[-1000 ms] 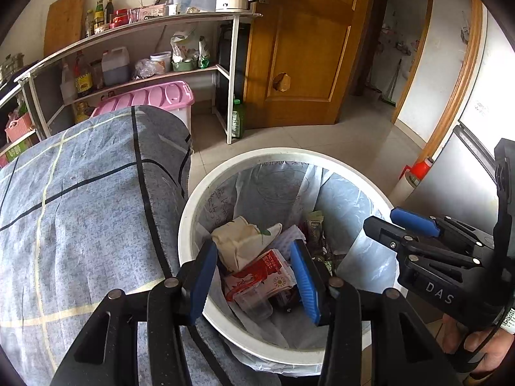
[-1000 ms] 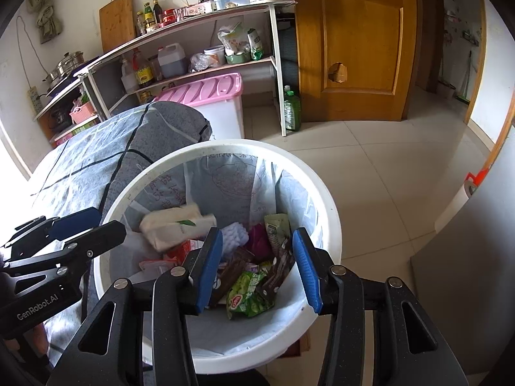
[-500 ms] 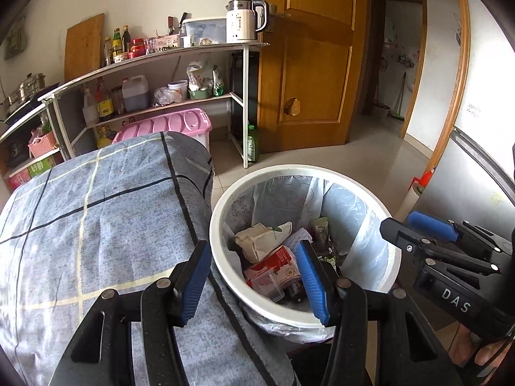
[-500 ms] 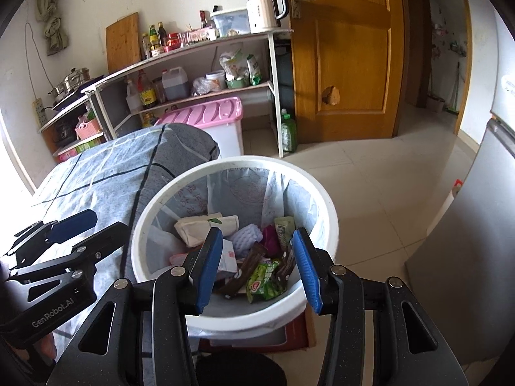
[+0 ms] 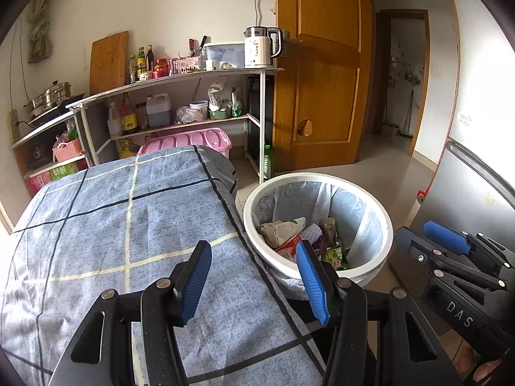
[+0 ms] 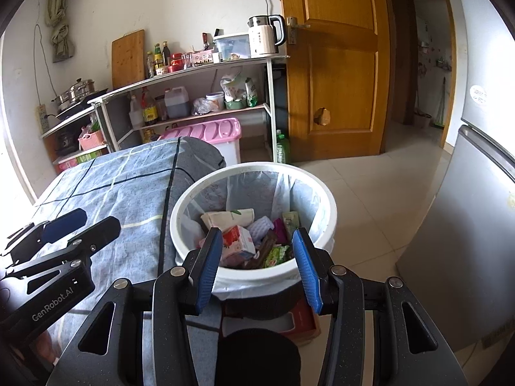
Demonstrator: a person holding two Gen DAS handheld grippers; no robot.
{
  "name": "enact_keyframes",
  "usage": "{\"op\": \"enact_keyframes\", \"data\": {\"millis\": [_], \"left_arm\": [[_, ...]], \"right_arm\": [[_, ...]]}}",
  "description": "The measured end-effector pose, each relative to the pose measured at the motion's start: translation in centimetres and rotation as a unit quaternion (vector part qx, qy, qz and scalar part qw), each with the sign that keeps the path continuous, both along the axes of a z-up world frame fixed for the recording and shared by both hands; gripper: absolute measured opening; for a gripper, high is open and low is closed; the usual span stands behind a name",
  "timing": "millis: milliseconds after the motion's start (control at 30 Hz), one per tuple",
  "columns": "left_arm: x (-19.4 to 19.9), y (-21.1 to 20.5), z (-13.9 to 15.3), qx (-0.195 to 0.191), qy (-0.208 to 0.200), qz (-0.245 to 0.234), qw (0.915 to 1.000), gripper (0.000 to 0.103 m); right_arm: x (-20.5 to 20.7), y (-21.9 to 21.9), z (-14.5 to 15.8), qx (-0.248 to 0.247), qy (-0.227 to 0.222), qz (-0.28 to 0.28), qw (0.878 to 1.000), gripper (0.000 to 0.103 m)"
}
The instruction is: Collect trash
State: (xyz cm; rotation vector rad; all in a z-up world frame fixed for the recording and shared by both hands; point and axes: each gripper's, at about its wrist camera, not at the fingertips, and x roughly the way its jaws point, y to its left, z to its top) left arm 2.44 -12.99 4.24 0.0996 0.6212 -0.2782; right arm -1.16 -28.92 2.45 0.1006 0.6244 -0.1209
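— Where lay the trash?
— Heaped inside the round white plastic bin (image 6: 325, 225) lined with a thin clear bag, just beside the table draped in blue-grey checked cloth (image 5: 106, 225). On top: a beige crumpled paper wrapper (image 6: 228, 217), a red-and-white carton (image 6: 239, 246), a pale lilac sponge (image 6: 262, 226), a green snack packet (image 6: 276, 254).

— And against the right gripper (image 6: 256, 268)?
— Seen through the gap between its blue-padded fingers (image 6: 209, 267), but lower and farther off, down in the bin; touched by neither pad. Jaws stood apart, nothing between them.

— The left gripper (image 5: 254, 284)?
— Hung over the edge of the cloth, the bin beyond its right finger. Jaws had just been opening and stood apart, gripping nothing; only cloth and bin rim seen through the gap.

— Around that?
— Behind the table, a pink-lidded storage box (image 6: 209, 132) under a white metal shelf rack (image 6: 270, 109), crowded with bottles and jars, a white electric kettle (image 6: 264, 37) on top. Right of the rack, an orange wooden door (image 6: 341, 64); at far right, a grey refrigerator (image 6: 466, 225) on pale tiled floor (image 6: 370, 193).
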Motion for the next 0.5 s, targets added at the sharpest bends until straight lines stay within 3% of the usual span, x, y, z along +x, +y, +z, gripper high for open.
{"op": "enact_keyframes", "data": {"millis": [67,200,500], "left_arm": [[-1.0,0.3,0.2,0.014,-0.012,0.012,0.9998,0.055],[-2.4,0.9,0.2,-0.005,-0.010,0.004,0.9999,0.055],[-4.0,1.3,0.1,0.000,-0.016,0.017,0.9997,0.055]], "right_arm": [[-0.8,0.3,0.0,0.002,-0.006,-0.003,1.000,0.047],[-2.2,0.2,0.0,0.015,-0.016,-0.016,1.000,0.047],[-3.4,0.7,-0.2,0.016,-0.021,-0.021,0.999,0.047]]}}
